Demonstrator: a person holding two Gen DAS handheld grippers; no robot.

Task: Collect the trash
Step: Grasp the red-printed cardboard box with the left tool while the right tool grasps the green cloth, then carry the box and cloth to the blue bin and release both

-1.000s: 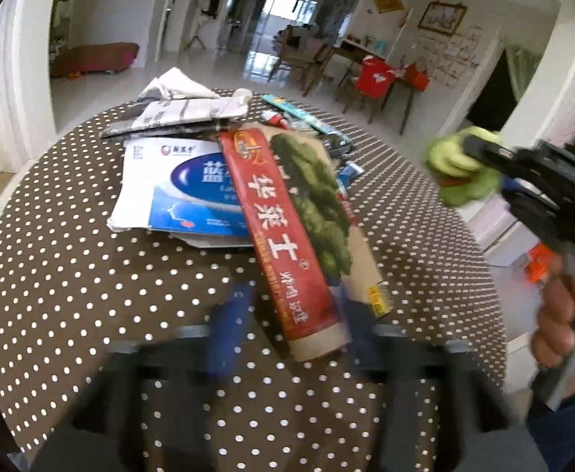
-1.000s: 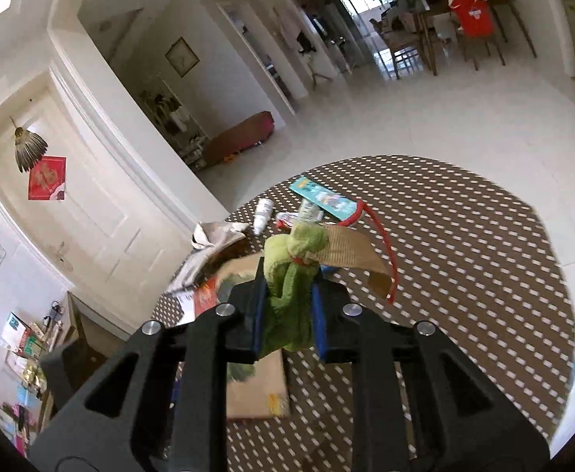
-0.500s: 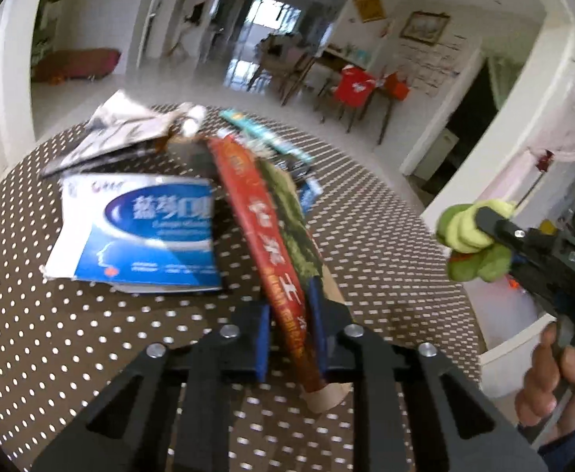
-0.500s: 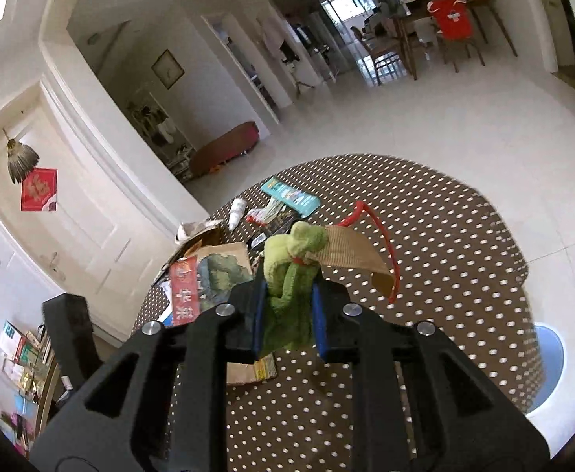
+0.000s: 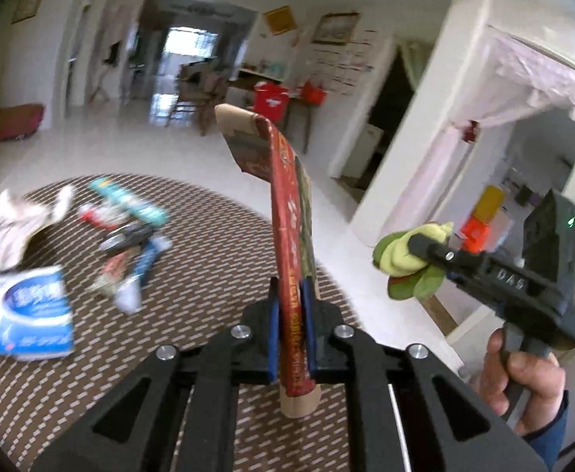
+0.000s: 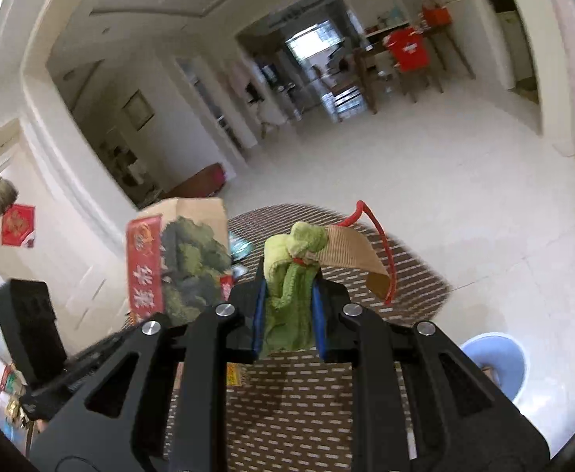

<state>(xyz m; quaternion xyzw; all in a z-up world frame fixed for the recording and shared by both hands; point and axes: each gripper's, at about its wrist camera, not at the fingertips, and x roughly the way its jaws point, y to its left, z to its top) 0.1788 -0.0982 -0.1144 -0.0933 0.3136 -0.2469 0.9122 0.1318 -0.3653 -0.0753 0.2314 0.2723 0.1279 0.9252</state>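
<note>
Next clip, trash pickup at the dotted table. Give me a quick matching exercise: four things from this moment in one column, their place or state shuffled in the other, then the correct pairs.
Things:
1. flattened red-and-green carton
2. green cloth
3. blue-and-white packet
4. blue bin

Places or states:
A. standing on the floor beside the table
B. lying flat on the dotted tablecloth
C. clamped in the right gripper
D. lifted off the table, pinched on edge in the left gripper

Pairs: 1-D, 2-C, 3-B, 4-A
</note>
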